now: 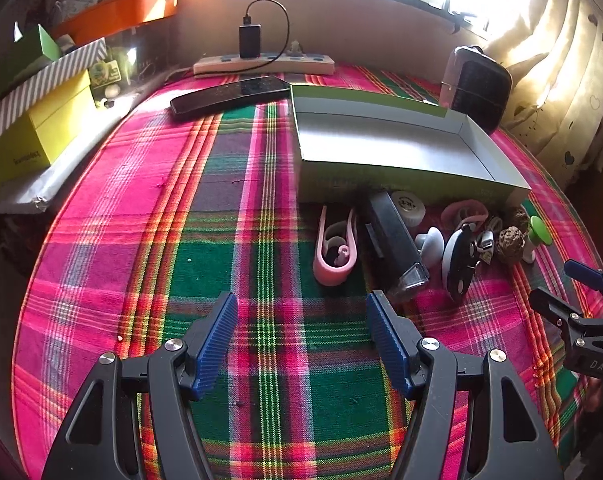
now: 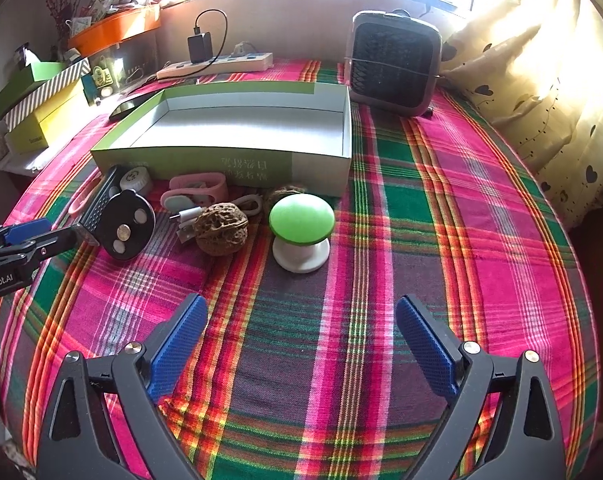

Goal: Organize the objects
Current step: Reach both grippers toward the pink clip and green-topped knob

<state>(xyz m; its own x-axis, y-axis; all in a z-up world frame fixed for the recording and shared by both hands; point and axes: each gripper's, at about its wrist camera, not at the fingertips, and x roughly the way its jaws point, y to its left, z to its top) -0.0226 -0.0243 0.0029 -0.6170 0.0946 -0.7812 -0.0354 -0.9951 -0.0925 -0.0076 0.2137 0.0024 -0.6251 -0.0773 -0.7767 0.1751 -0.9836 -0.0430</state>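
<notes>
**Both claws wide over the plaid cloth, clutter waiting by the box**

The left claw point(image 1: 301, 332) hangs with jaws spread and nothing between them, above the plaid cloth point(image 1: 221, 240) on the counter. Ahead lie a pink clip point(image 1: 333, 252), a black device point(image 1: 393, 240) and a black disc point(image 2: 129, 226). Next come a walnut point(image 2: 220, 230) and a green-topped knob point(image 2: 301, 232), all just in front of the open green box point(image 2: 229, 120), which holds nothing. The right claw point(image 2: 301, 332) is likewise spread and empty.
</notes>
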